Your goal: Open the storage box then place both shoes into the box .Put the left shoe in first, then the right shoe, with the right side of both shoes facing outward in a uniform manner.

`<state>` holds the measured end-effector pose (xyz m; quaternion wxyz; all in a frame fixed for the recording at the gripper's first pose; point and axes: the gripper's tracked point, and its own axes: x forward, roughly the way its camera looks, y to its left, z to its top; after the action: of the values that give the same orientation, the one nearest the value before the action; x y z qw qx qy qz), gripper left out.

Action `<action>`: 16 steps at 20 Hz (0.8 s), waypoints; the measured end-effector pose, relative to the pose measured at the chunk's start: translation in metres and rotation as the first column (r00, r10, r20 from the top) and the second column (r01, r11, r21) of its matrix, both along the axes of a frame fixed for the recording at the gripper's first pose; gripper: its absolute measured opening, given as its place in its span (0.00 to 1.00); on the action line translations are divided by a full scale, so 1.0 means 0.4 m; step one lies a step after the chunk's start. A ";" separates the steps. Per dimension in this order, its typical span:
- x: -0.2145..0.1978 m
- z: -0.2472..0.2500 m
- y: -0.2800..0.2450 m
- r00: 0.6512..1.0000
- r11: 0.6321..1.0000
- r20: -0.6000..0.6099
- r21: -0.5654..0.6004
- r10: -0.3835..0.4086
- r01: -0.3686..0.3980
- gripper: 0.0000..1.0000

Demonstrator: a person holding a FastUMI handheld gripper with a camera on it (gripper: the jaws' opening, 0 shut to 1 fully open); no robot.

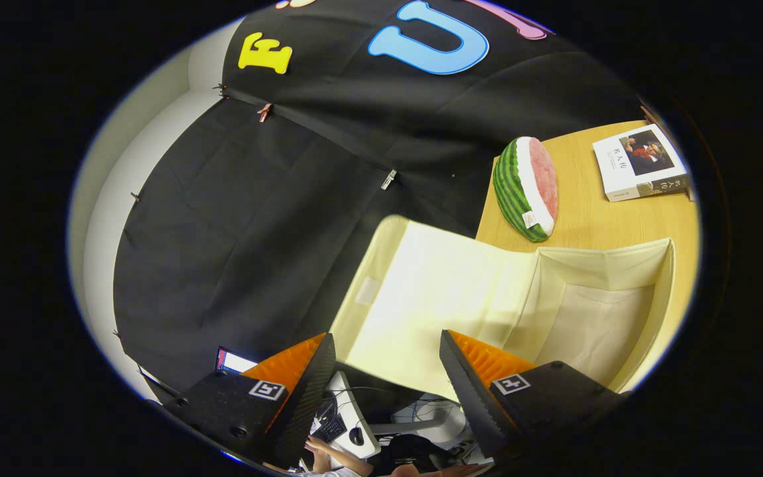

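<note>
Gripper (387,371) fingers spread wide, holding nothing. Cream fabric storage box (620,311) sits on light wooden table (587,218), near table's front edge, inside looks bare. Box's cream lid flap (434,298) open, hangs out past table's edge, just ahead of fingers, its end between them. Striped plush watermelon slice (526,189) stands near table's edge beyond box. White book with photo cover (640,162) lies near table's far corner. Between fingers, further off: white desk with keyboard (330,427) and mouse, person's hand (318,456) beside it.

Watermelon cushion (526,188) near book (641,162) on wooden table (593,222).
</note>
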<state>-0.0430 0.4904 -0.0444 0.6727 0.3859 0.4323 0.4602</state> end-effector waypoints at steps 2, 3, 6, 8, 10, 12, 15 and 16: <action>-0.006 0.004 -0.028 1.000 1.000 0.020 -0.008 -0.006 0.006 0.97; -0.005 0.002 -0.046 0.999 1.000 0.036 -0.019 -0.015 0.015 0.97; -0.010 -0.028 -0.123 0.995 0.995 0.093 -0.088 -0.042 0.050 0.97; -0.006 -0.054 -0.187 0.988 0.986 0.136 -0.141 -0.071 0.090 0.97; -0.006 -0.087 -0.264 0.981 0.972 0.166 -0.194 -0.102 0.134 0.97; -0.011 -0.118 -0.350 0.973 0.954 0.182 -0.239 -0.140 0.182 0.97; -0.017 -0.201 -0.489 0.958 0.911 0.208 -0.324 -0.195 0.256 0.98; -0.021 -0.237 -0.539 0.953 0.890 0.223 -0.362 -0.207 0.277 0.98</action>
<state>-0.0512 0.2749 -0.1394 0.8238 0.2531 0.4014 0.3101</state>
